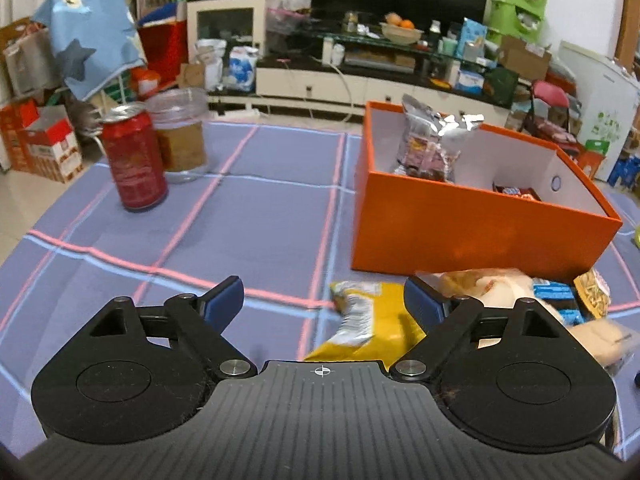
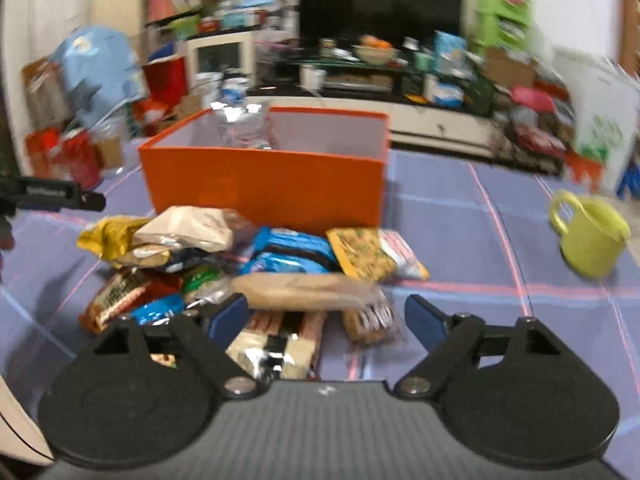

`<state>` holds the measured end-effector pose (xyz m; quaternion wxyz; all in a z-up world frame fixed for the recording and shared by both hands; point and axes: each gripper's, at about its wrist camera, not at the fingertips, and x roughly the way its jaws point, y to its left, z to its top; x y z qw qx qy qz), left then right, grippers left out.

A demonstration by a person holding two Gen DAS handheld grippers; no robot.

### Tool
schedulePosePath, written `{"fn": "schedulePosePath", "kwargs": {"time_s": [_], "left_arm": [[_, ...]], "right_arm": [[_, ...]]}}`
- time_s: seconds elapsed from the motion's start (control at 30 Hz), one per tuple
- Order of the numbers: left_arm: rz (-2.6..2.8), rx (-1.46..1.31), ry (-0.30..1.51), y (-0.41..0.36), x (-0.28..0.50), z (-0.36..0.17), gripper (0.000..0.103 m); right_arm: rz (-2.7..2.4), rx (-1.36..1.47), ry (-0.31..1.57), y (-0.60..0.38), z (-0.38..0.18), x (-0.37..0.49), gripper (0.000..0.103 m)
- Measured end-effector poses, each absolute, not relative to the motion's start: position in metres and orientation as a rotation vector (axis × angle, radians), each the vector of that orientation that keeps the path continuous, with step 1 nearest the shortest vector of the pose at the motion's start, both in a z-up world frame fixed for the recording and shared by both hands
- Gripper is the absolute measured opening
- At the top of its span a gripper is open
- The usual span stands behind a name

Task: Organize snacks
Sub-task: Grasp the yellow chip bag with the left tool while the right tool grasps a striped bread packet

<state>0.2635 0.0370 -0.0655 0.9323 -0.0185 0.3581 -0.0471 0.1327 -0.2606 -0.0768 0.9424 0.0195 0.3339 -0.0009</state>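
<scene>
An orange box (image 1: 460, 232) stands on the checked cloth with a silver and red snack bag (image 1: 428, 148) upright inside it. My left gripper (image 1: 324, 292) is open just above the cloth, and a yellow packet (image 1: 372, 320) lies by its right finger, not gripped. In the right wrist view the orange box (image 2: 264, 184) stands behind a heap of loose snack packets (image 2: 200, 256). My right gripper (image 2: 326, 304) hangs open over the near side of that heap. A long tan packet (image 2: 304, 290) and a striped packet (image 2: 280, 344) lie between its fingers, and the pads touch neither.
A red can (image 1: 134, 160) and a clear jar (image 1: 180, 132) stand at the cloth's far left. A yellow-green cup (image 2: 592, 240) sits to the right of the box. Blue packets (image 2: 292, 252) lie against the box front. Cluttered shelves and a television fill the room behind.
</scene>
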Motion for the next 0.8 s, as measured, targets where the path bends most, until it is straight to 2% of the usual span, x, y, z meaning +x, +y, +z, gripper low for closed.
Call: {"fn": "schedulePosePath", "kwargs": {"time_s": [0.03,0.1,0.27,0.37,0.5,0.53,0.8], "left_arm": [[-0.098,-0.031,0.736,0.033,0.267,-0.067,0.07],[-0.096,-0.005,0.74,0.026,0.27,-0.071,0.07],[-0.103,0.006,0.773,0.019,0.276,-0.079,0.07],[-0.109,0.02,0.792,0.016,0.279,-0.086,0.07],[-0.102,0.045,0.835,0.012,0.283,-0.099,0.07],[-0.103,0.049,0.839,0.011,0.282,-0.1,0.07],[-0.148,0.102,0.819,0.013,0.272,-0.106,0.071]], "right_arm": [[-0.017,0.078,0.696,-0.261,-0.08,0.13,0.085],[-0.016,0.093,0.724,-0.254,-0.09,0.127,0.075],[0.022,0.041,0.813,-0.224,-0.112,0.132,0.075],[0.027,0.023,0.849,-0.217,-0.12,0.132,0.072],[0.017,0.033,0.874,-0.222,-0.123,0.132,0.055],[0.018,0.03,0.876,-0.224,-0.122,0.132,0.054],[0.04,0.017,0.871,-0.228,-0.122,0.129,0.057]]}}
